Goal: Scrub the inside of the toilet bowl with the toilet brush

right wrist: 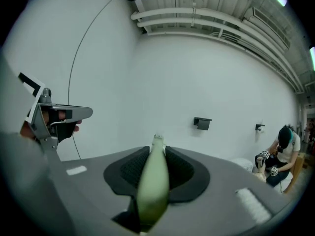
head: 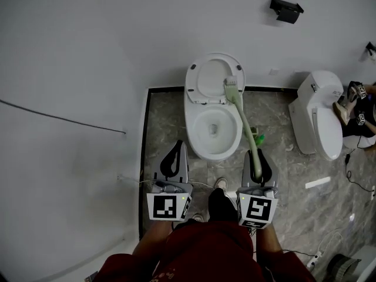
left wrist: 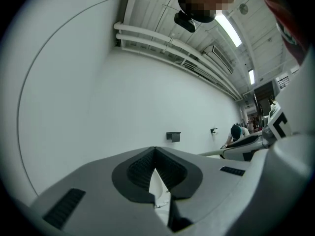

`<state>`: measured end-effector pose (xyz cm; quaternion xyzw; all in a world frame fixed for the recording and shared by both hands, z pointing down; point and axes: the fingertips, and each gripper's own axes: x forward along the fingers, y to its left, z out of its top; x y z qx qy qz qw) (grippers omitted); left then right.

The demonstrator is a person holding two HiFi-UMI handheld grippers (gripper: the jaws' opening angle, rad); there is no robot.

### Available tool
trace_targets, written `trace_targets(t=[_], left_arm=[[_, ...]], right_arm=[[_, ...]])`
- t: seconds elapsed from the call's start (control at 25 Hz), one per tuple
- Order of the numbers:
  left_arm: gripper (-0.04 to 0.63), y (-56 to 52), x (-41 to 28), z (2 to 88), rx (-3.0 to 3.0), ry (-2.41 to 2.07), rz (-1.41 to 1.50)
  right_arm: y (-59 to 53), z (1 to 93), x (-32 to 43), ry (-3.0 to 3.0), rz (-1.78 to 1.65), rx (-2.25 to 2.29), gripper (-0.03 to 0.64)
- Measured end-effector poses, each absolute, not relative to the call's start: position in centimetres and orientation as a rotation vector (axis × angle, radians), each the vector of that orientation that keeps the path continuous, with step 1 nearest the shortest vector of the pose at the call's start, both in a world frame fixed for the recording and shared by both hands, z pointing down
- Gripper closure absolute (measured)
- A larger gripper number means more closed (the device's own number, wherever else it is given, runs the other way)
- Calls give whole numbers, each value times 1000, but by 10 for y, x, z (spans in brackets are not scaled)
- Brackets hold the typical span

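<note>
A white toilet (head: 194, 98) stands with its lid raised, its bowl (head: 212, 128) open below me in the head view. My right gripper (head: 257, 153) is shut on the pale green handle of the toilet brush (head: 244, 122). The brush's white head (head: 231, 88) is over the back right of the rim, by the lid's lower edge. In the right gripper view the handle (right wrist: 153, 181) runs out between the jaws of that gripper (right wrist: 156, 149). My left gripper (head: 178, 144) hangs left of the bowl's front, its jaws together on nothing, also seen in its own view (left wrist: 155, 150).
A second toilet (head: 320, 113) stands at the right, with a seated person (head: 359, 107) beside it. A green object (head: 258, 138) sits on the floor right of the bowl. A black holder (head: 286, 9) is on the wall. My shoes (head: 220, 185) are before the bowl.
</note>
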<state>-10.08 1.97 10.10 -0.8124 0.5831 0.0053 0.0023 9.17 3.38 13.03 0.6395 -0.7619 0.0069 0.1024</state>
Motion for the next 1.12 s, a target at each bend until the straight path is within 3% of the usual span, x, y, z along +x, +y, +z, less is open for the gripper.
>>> trace_targets(t=[0.52, 1.12], left_arm=[[589, -107, -32, 189, -2611, 1854, -137], [589, -125, -65, 422, -2777, 1835, -303]], right_arm=[[-79, 241, 146, -2244, 262, 1688, 505], [-73, 482, 82, -2125, 371, 1360, 505]])
